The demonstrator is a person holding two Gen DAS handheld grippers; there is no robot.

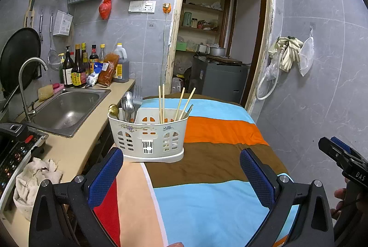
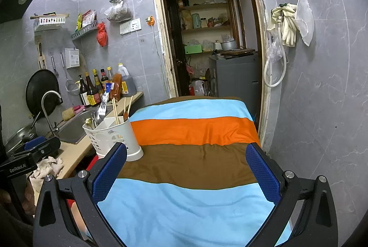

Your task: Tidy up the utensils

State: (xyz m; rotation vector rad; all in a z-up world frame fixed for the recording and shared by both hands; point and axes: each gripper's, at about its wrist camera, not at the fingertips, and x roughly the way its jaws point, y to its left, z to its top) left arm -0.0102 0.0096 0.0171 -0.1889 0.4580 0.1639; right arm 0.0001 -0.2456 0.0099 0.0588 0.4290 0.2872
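While both my left gripper (image 1: 181, 173) and right gripper (image 2: 186, 168) hang spread and empty, I'd pinch the light, stiff, slippery chopsticks (image 1: 162, 99) mid-shaft above the caddy (image 1: 147, 132).

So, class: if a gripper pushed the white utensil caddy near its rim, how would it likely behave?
The utensil caddy looks like thin perforated plastic, so it is probably light and would slide on the striped cloth. Tall chopsticks and metal cutlery stand above the rim, so a high push might tip it.
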